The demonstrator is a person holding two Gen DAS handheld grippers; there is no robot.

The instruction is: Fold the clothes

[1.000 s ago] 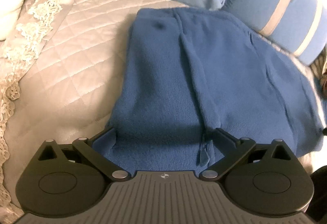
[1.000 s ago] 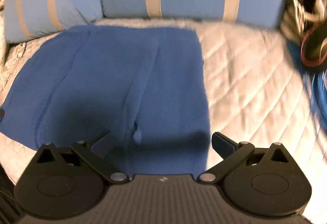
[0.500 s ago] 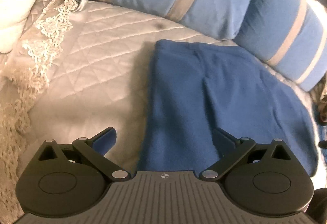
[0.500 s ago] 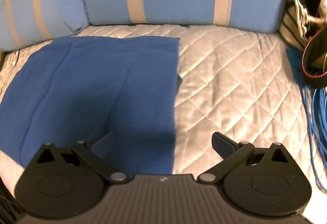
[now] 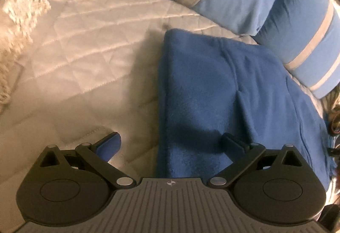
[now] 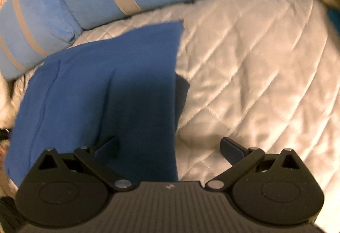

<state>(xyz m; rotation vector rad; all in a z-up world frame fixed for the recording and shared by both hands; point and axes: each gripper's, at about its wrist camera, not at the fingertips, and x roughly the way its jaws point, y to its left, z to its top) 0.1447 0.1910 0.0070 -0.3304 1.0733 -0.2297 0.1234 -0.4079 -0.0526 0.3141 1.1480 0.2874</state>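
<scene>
On quilted bed (image 5: 89, 45) | blue garment (image 5: 201, 92), seemingly folded | both jaws apart, empty

two matching black tongs, ribbed and riveted

the left tongs (image 5: 171, 143) and the right tongs (image 6: 169, 145) look alike. each has a dark grey central plate with fine lengthwise ribs and a small round emblem at its front edge. on either side sits a rounded black housing with a shallow circular recess and a triangular cut-out near its tip. black link arms cross over them, pinned with silver rivets (two large near the plate, smaller ones farther out). the fingers (image 5: 109, 144) end in flat dark blue pads.
</scene>
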